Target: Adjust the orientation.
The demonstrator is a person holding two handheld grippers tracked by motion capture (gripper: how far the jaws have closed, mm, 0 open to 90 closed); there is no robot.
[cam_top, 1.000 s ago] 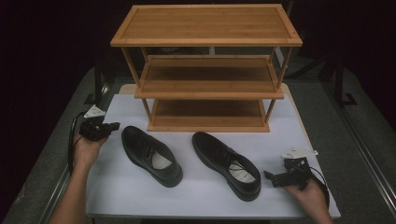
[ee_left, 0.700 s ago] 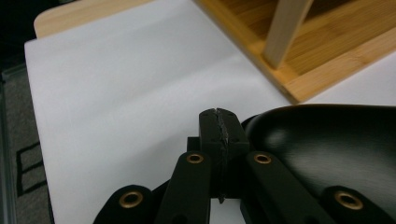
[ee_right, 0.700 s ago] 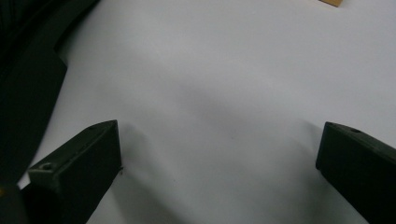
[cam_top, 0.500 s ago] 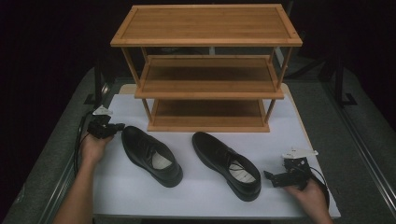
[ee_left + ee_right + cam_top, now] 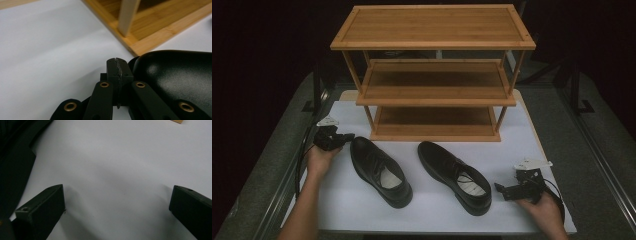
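Two black shoes lie on the white table top in the lower middle of the high view. The left shoe runs from its heel at upper left to its toe at lower right, and the right shoe lies beside it at the same slant, a clear strip of table between them. Both sit upright on their soles with the openings facing up.

My left gripper is at the left of the frame, pointing right, with its tip just beside the heel of the left shoe. In the left gripper view its jaws are pressed flat together with nothing between them, and the glossy heel fills the lower right, right against the jaw on that side. My left hand grips it from below, the cable trailing off to the left.

My right gripper is at the lower right of the high view, pointing left toward the toe end of the right shoe, near it but apart. In the right gripper view its jaws stand wide, one at each lower corner, with bare white table between them. My right hand holds it from below.

Behind the shoes, in the upper middle, stands a wooden rack of three shelves, all bare.
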